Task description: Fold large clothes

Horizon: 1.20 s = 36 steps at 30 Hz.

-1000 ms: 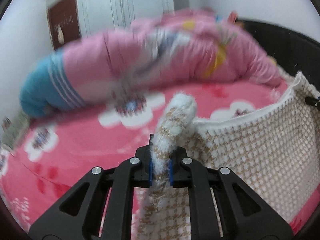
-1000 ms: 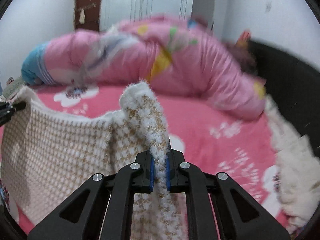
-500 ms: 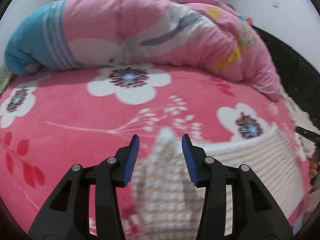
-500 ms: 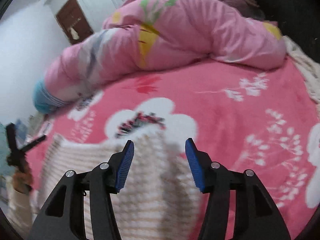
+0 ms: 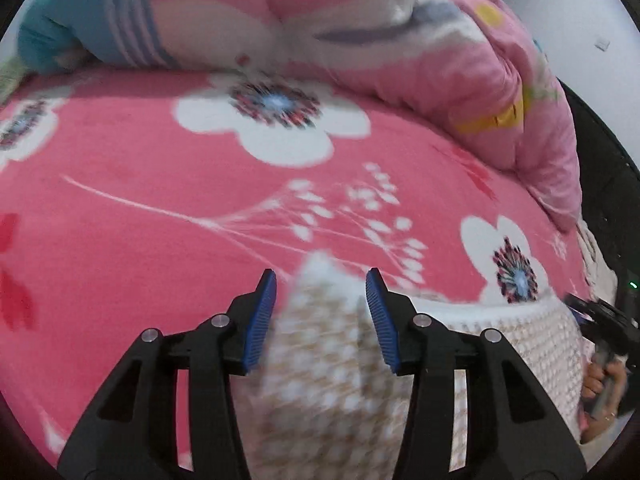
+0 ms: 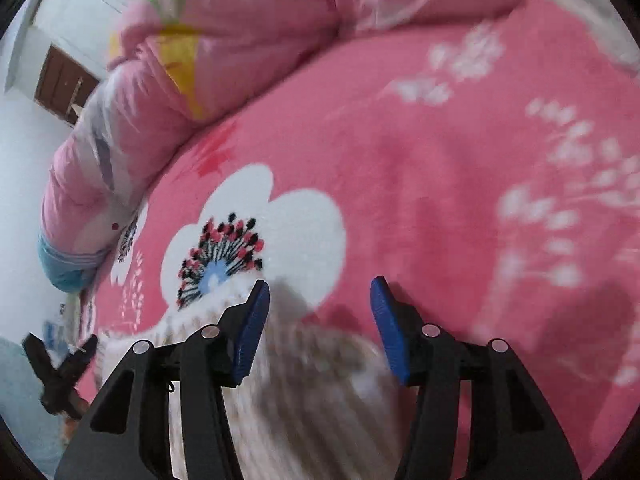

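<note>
— Where does the knit garment (image 5: 320, 364) lie against the tools?
— A beige-and-white checked fold of it rises between the blue pads (image 5: 262, 320) of the left gripper (image 5: 320, 312), whose jaws are opening; the pads do not press on it. In the right wrist view the same garment (image 6: 304, 376) sits blurred under the right gripper (image 6: 318, 320), nearer its left pad; those jaws stand apart, gripping nothing.
— How many of each?
— One garment, two grippers; each shows at the edge of the other's view, a hand (image 5: 604, 384) on one.
— What lies around?
— A pink flowered bedspread (image 5: 160, 184) carries the garment. One rolled pink quilt (image 5: 360, 40) lies along the bed's far edge, well apart.
</note>
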Motion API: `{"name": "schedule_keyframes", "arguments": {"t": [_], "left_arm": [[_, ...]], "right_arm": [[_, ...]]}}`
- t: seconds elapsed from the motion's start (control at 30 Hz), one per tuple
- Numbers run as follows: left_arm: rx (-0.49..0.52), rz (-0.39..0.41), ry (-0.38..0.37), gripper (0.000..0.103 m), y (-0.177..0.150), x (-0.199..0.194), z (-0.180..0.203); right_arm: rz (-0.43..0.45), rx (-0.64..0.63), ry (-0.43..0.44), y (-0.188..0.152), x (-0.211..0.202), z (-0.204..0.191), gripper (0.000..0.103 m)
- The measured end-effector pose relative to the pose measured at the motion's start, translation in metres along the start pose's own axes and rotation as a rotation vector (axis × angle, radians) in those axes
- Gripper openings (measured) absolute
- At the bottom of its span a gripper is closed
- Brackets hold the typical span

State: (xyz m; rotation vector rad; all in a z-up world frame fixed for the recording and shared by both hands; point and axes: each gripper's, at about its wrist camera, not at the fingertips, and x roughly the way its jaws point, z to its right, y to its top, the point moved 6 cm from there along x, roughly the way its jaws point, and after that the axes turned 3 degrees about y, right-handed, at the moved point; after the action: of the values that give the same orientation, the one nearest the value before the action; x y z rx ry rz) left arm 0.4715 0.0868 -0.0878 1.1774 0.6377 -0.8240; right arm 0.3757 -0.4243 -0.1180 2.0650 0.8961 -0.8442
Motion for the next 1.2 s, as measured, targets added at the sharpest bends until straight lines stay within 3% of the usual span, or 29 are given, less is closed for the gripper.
{"name": "schedule_keyframes", "arguments": {"t": [0.07, 0.17, 0.33, 0.4, 0.5, 0.57, 0.67, 0.8, 1.07, 1.2], "left_arm": [[0.008, 0.043, -0.041, 0.045, -0.003, -0.028, 0.001], [0.113, 0.082, -0.116, 0.047, -0.027, -0.070, 0.025], [0.287, 0.016, -0.211, 0.051, -0.100, -0.102, 0.074], [0.316, -0.020, -0.190, 0.051, -0.132, -0.105, 0.082], [0.339, -0.009, -0.145, 0.051, -0.173, -0.117, 0.079], [0.339, 0.021, -0.132, 0.068, -0.196, -0.134, 0.072], [0.337, 0.092, -0.097, 0.080, -0.223, -0.164, 0.063], [0.303, 0.104, -0.112, 0.085, -0.253, -0.189, 0.062], [0.274, 0.193, 0.045, 0.095, -0.252, -0.227, 0.060], [0.282, 0.275, 0.109, 0.095, -0.240, -0.244, 0.063]], "right_arm": [[0.057, -0.070, 0.020, -0.014, -0.037, -0.018, 0.052], [0.085, -0.195, 0.027, -0.048, -0.077, -0.049, 0.056], [0.032, -0.382, 0.003, -0.154, -0.102, -0.083, 0.061], [0.034, -0.402, -0.059, -0.189, -0.107, -0.082, 0.061], [0.039, -0.363, -0.055, -0.232, -0.121, -0.075, 0.061], [0.037, -0.338, -0.045, -0.256, -0.132, -0.073, 0.066], [0.066, -0.337, -0.063, -0.283, -0.146, -0.077, 0.078], [0.111, -0.374, -0.091, -0.305, -0.163, -0.092, 0.087], [0.250, -0.490, -0.228, -0.321, -0.196, -0.120, 0.097], [0.236, -0.497, -0.207, -0.323, -0.200, -0.126, 0.097]]}}
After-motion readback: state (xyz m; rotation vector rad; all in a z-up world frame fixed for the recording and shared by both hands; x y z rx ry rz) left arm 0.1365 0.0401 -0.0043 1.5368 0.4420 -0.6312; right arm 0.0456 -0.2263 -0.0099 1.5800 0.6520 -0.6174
